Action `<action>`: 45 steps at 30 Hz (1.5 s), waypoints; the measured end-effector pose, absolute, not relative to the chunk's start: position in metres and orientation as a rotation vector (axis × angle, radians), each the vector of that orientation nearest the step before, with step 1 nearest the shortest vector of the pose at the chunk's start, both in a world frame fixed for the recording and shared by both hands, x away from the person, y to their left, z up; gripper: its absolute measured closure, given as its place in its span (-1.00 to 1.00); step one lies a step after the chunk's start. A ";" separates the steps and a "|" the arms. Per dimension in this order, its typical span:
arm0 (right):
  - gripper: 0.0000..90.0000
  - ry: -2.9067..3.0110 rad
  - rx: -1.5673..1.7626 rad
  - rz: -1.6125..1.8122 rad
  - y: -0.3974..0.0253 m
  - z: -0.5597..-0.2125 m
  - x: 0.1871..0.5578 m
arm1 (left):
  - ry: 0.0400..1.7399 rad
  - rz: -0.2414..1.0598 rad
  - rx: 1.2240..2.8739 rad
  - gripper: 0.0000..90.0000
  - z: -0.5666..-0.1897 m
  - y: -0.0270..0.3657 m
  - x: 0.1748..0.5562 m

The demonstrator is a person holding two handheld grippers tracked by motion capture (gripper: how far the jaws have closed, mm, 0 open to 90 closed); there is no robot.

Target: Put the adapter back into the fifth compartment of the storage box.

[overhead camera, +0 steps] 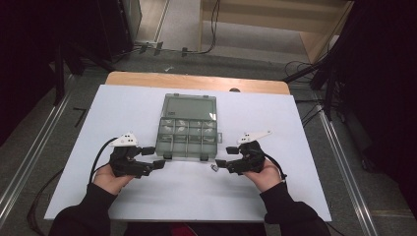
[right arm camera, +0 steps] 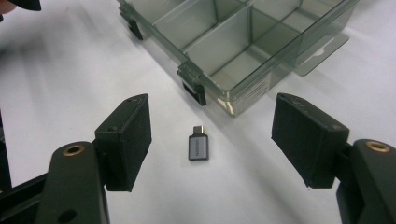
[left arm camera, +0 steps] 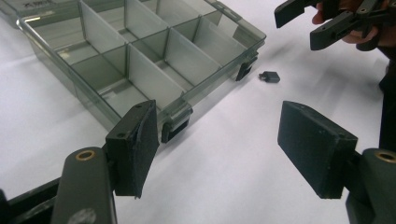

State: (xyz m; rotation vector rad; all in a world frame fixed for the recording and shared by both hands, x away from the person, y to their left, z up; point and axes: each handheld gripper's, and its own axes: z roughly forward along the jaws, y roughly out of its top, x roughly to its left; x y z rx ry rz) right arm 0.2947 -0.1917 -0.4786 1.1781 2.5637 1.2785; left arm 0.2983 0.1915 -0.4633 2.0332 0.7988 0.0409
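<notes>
- White sheeting covers the table in the high view, with grey floor and cables beyond it; an open clear box sits in the middle, its lid laid flat on the far side so the compartments face up for loading.
- Same view: the left gripper and the right gripper rest at either near corner of the box, both spread wide and empty. A small adapter lies on the sheet just beside the right one's tips.
- Left gripper view: its jaws stand apart with nothing between them, near a latch on the box's front wall, probably placed to steady the box. The adapter lies farther off on the sheet.
- Right gripper view: the grey adapter lies flat between the released jaws, plug end pointing at the box, outside it and just short of its front wall. The jaws straddle it, apparently lined up for a pinch across its narrow sides.
</notes>
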 end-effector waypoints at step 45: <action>0.10 2.626 1.094 1.093 -0.161 -0.510 0.285 | 0.841 0.029 2.058 -0.34 -0.477 0.204 0.286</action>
